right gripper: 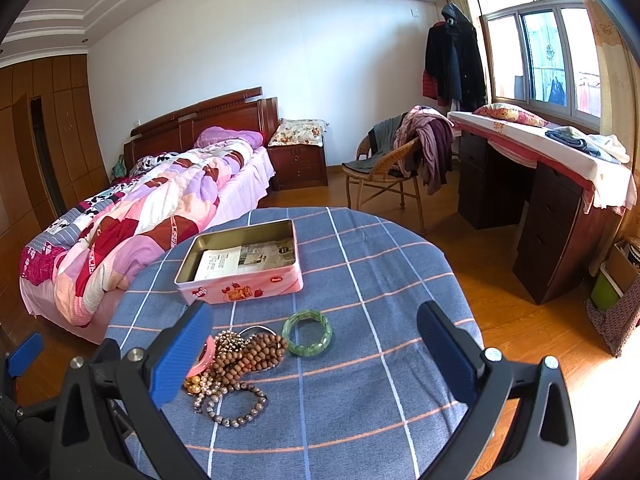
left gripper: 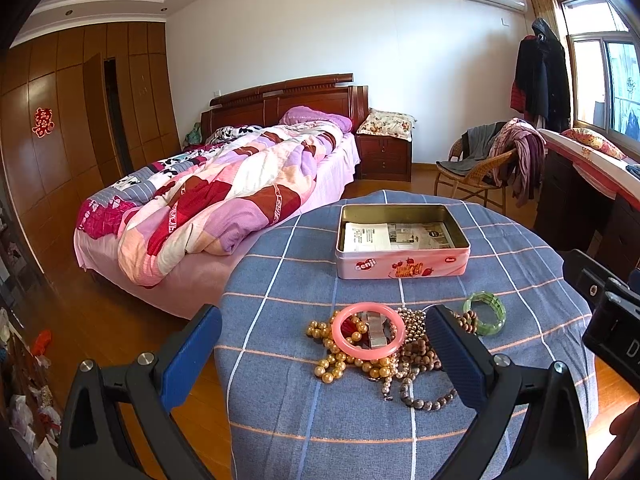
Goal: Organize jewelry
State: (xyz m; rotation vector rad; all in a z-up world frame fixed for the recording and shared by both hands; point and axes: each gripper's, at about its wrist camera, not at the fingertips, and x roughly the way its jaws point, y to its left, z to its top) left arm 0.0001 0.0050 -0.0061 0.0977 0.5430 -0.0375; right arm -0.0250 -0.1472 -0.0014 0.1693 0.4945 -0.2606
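Both grippers hang above the round table, jaws spread wide, nothing between them. We log the left gripper (left gripper: 324, 356) over the near edge of the blue plaid tablecloth (left gripper: 500, 248); its blue-padded fingers (left gripper: 192, 356) stand on either side of the jewelry heap in its own view, not touching it. The right gripper (right gripper: 316, 354) sits further right, its blue-padded fingers (right gripper: 182, 354) equally far apart, the left one hiding part of the heap.

We note the heap near the table's front edge: a pink glossy bangle (left gripper: 369, 334) lies on top of a strand of gold-coloured pearl beads (left gripper: 340, 356), with a small silver metal piece (left gripper: 374, 330) showing through the ring. Beside these, a coil of brown wooden prayer beads (right gripper: 252, 354), a cluster of small pale metallic beads (right gripper: 230, 340) and a bracelet of dark grey-brown round stones (right gripper: 240, 412), which lies nearest the front edge.

We see a green translucent segmented bangle (right gripper: 307, 333) lying flat just right of the heap, apart from the wooden beads.

Further back on the cloth stands an open pink rectangular biscuit tin (right gripper: 240, 288) with strawberry artwork, printed paper (right gripper: 224, 262) lining its floor. No jewelry in it.

Behind the table: a bed with a patchwork quilt (left gripper: 224, 200) and a wicker chair draped with clothes (right gripper: 396, 160).
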